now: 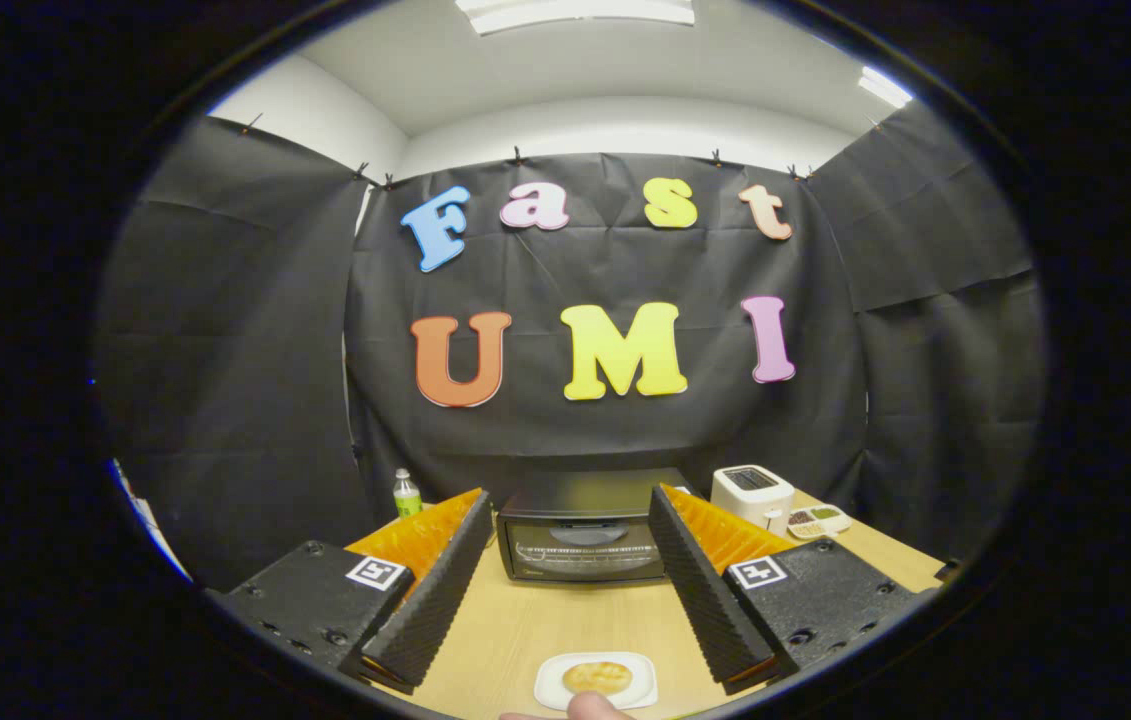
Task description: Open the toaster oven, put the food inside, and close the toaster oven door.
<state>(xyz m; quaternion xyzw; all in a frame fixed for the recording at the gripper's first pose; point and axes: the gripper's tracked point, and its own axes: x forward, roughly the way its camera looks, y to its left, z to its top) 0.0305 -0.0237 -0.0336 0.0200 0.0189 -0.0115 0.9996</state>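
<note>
We hold the gripper (565, 560) w/ fingers spread wide, nothing between them. Black glass-door toaster oven (582, 535) sits closed at 12 o'clock on the light wooden table (545, 625); round golden pastry (597, 677) on small white plate (550, 690) at 6. Best go for the door's top edge first, approaching square.

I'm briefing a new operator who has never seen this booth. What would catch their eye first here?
Probably the black toaster oven, door shut, standing on the wooden table beyond the open gripper, framed between its fingers. Next, the round piece of food on a white plate nearer the camera, between the fingers. A white toaster stands right of the oven.
</note>
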